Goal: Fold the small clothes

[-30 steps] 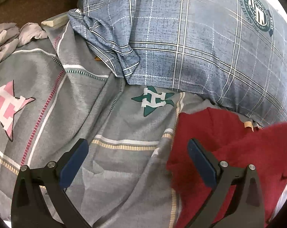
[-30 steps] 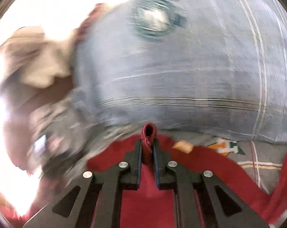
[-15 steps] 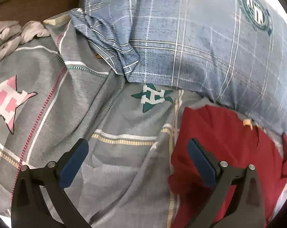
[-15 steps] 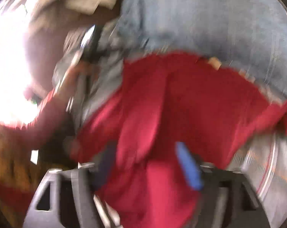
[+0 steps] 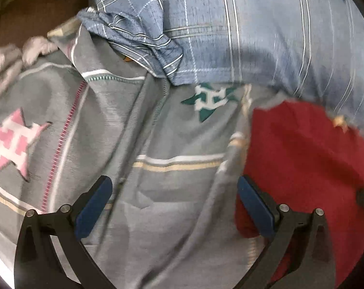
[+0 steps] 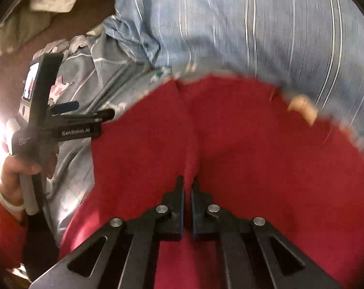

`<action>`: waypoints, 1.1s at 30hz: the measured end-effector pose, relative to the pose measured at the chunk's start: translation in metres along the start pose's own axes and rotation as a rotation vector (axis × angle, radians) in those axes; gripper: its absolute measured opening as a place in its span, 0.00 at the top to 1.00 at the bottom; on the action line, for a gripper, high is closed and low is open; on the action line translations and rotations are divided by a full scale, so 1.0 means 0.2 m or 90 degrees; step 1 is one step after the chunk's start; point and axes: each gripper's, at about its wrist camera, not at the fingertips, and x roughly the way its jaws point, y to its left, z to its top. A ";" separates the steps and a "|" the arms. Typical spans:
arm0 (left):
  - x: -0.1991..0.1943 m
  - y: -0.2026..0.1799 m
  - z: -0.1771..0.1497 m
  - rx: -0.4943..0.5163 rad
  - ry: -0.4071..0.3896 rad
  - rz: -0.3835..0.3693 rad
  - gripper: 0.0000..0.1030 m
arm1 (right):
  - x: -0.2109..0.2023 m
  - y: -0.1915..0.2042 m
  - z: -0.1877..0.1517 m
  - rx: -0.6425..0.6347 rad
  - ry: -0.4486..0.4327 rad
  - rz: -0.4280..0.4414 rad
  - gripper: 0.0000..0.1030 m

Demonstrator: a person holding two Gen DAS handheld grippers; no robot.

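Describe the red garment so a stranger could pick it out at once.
Find the big blue plaid pillow at the head of the grey bedspread. Just below it, on the right, lies the red garment, with the right gripper pinching a fold. It is the only plain red cloth; a tan tag marks its top edge.

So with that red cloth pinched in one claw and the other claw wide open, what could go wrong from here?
The right gripper is shut on only a thin ridge of the red garment, so a tug might pull it free. The left gripper is open above the grey bedsheet, beside the garment's edge; closing there could catch sheet too. Both views are motion-blurred, so aim may be off.
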 end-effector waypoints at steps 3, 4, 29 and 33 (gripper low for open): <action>-0.01 -0.02 0.01 -0.017 -0.003 -0.019 0.00 | -0.08 -0.04 0.13 -0.035 -0.027 -0.094 0.97; -0.01 -0.03 0.01 -0.009 -0.003 -0.014 0.00 | -0.09 -0.06 0.15 -0.042 -0.032 -0.122 0.96; -0.04 -0.07 0.02 -0.011 -0.035 -0.012 0.00 | -0.41 -0.49 -0.35 0.139 -0.022 -0.195 0.95; -0.03 -0.06 0.03 -0.029 -0.038 -0.024 0.00 | -0.52 -0.68 -0.23 0.173 -0.058 -0.254 0.94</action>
